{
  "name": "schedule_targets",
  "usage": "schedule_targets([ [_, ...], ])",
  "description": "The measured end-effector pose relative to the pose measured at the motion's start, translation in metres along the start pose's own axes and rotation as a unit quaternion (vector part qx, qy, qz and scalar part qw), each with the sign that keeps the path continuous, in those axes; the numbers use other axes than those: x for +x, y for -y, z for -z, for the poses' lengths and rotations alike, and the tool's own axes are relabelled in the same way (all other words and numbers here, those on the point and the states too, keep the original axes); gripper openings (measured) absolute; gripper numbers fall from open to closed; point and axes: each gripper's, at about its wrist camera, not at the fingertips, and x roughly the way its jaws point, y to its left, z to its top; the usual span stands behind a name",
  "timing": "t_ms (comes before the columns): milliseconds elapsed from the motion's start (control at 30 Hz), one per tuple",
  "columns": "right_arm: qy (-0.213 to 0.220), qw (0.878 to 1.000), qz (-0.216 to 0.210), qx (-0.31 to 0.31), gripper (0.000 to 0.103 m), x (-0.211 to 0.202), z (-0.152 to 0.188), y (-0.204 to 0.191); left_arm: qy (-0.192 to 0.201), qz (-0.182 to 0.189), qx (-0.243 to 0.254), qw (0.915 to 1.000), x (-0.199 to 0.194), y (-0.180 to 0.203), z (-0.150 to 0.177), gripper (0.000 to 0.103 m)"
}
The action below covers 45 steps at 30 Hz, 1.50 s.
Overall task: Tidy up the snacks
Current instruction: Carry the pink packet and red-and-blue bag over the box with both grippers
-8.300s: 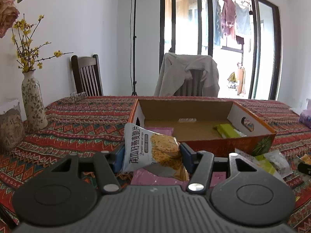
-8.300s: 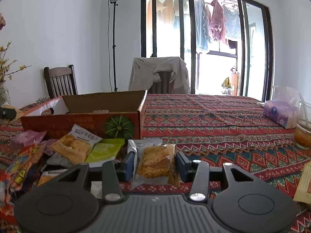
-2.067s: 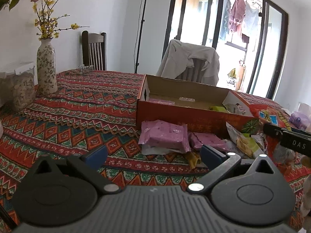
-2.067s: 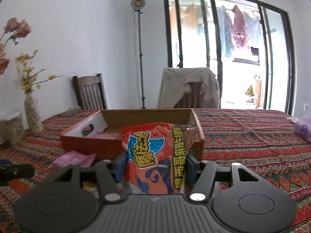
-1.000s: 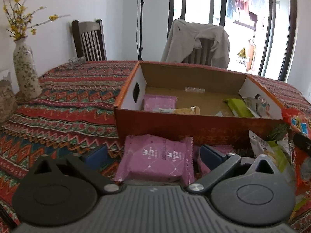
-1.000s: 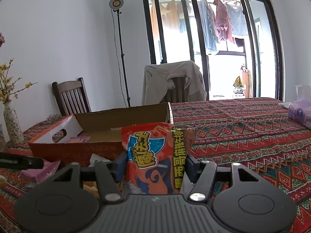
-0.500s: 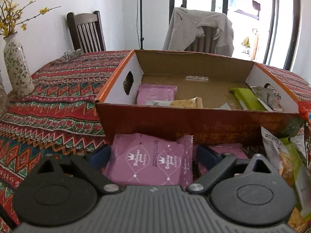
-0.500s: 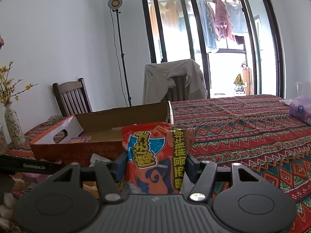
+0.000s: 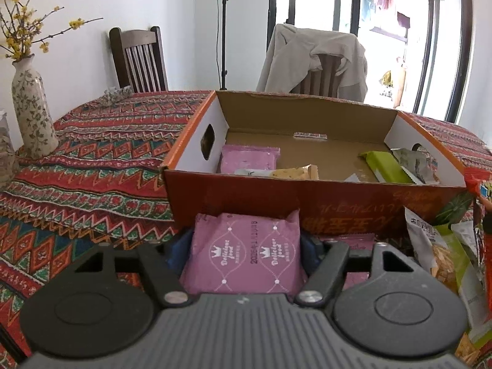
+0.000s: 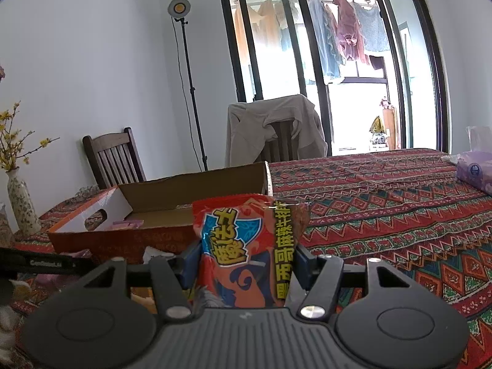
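Snacks: pink packet being caught in front of the box

Left tongs (image 9: pixel 244 253), wide a second ago, are closing on the pink packet (image 9: pixel 246 255) lying on the surface at the box's (image 9: pixel 307 196) six o'clock, so it looks next for boxing. Right tongs (image 10: pixel 244 261) hold the red bag (image 10: pixel 246 246), the box at their eleven o'clock.

In the left wrist view, a cardboard box (image 9: pixel 307 190) sits at the centre of the frame on a table (image 9: pixel 101 166). Several snack packets lie inside it: one (image 9: pixel 249 158) at its left, a bar (image 9: pixel 386 167) at its right. Below the box, a packet (image 9: pixel 246 256) lies between the fingers of the left gripper (image 9: pixel 244 253). More packets (image 9: pixel 442 252) lie at lower right. A vase (image 9: pixel 30 113) stands at the left edge; two chairs (image 9: pixel 138 58) stand behind the table, at the top.
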Motion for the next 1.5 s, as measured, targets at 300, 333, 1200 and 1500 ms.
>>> schedule_targets([
  [300, 0.013, 1.000, 0.000, 0.000, 0.060, -0.006, 0.004, 0.000, 0.033, 0.012, -0.008, 0.9993, -0.031, -0.010, 0.000, 0.071],
  [333, 0.014, 1.000, -0.001, 0.000, 0.060, -0.007, 0.004, -0.001, 0.038, 0.014, -0.012, 0.9991, -0.036, -0.011, -0.001, 0.071],
  [1200, 0.098, 0.995, -0.014, -0.033, 0.060, -0.003, -0.089, -0.042, 0.117, 0.096, -0.051, 0.9872, -0.055, 0.009, -0.070, 0.071],
  [1500, 0.085, 0.996, -0.007, -0.030, 0.060, 0.048, -0.105, -0.054, 0.132, 0.092, -0.071, 0.9844, -0.022, 0.013, -0.097, 0.071],
])
